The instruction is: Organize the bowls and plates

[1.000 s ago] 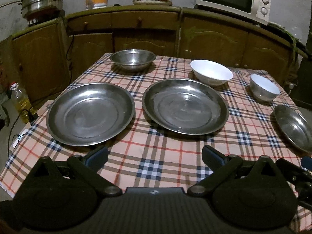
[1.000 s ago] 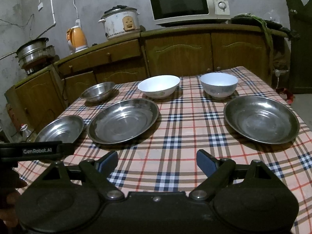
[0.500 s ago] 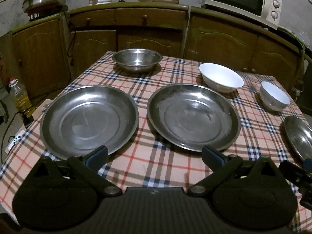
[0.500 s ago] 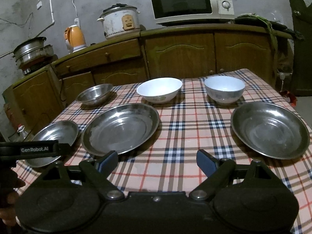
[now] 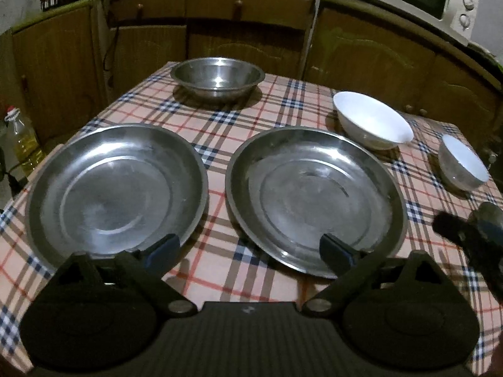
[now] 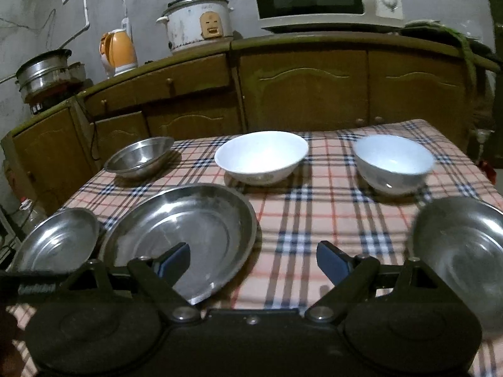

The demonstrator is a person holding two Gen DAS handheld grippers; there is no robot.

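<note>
Three steel plates, one steel bowl and two white bowls lie unstacked on the checked worktop. In the left view the left plate [image 5: 116,188] sits under the left finger, the middle plate [image 5: 314,198] under the right finger, the steel bowl [image 5: 217,78] well ahead between them, and the wide white bowl [image 5: 372,124] and small white bowl [image 5: 463,165] beyond the right finger. In the right view the third plate [image 6: 462,260] lies outside the right finger. Left gripper [image 5: 248,249] and right gripper [image 6: 253,262] both stand wide open, holding nothing. Judged risks: thin steel rims lying flat may slip from the fingers; a plate dragged sideways could bunch the cloth; the right-hand plate looks near the worktop edge; the white bowls would chip if knocked. The label on the left gripper's body in the right view is too blurred to read; no other writing is legible.
</note>
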